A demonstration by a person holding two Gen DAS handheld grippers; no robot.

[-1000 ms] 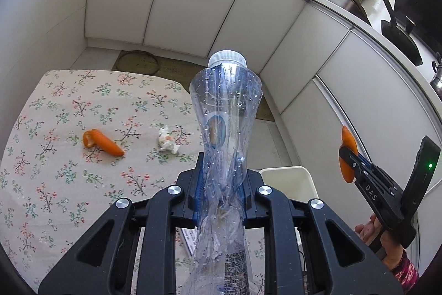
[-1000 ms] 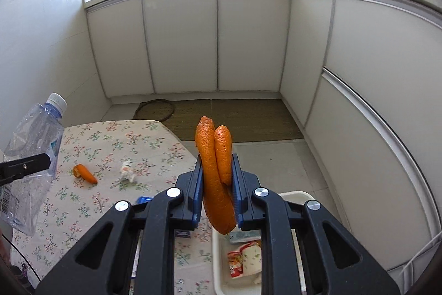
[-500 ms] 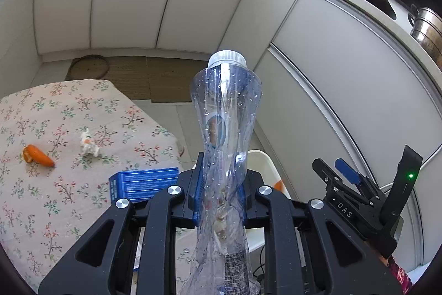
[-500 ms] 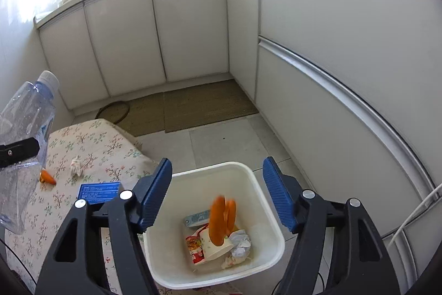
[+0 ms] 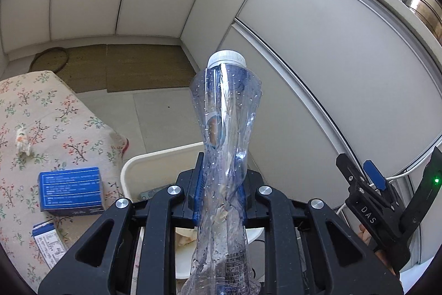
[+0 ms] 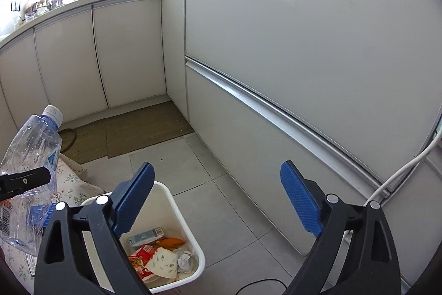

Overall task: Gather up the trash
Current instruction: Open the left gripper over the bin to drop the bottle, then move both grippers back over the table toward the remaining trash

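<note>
My left gripper [image 5: 219, 195] is shut on a crushed clear plastic bottle [image 5: 223, 129] with a white cap, held upright above the white trash bin [image 5: 154, 159]. The bottle also shows in the right wrist view [image 6: 30, 173]. My right gripper [image 6: 216, 201] is open and empty above the floor just right of the bin [image 6: 176, 209]. The bin holds orange peel [image 6: 170, 242], a red wrapper, crumpled paper and a small carton. My right gripper also shows at the lower right of the left wrist view [image 5: 367, 192].
A floral-cloth table [image 5: 41, 129] stands left of the bin, with a blue box [image 5: 70, 188], a smaller carton [image 5: 48, 239] and a crumpled scrap [image 5: 22, 141]. White cabinets [image 6: 304, 46] wrap around behind and to the right. A white cable [image 6: 400, 170] runs along the right. A brown mat [image 6: 138, 129] lies on the tiled floor.
My right gripper opened over the bin and dropped the orange peel in, then swung right. My left gripper carried the bottle from above the table to above the bin.
</note>
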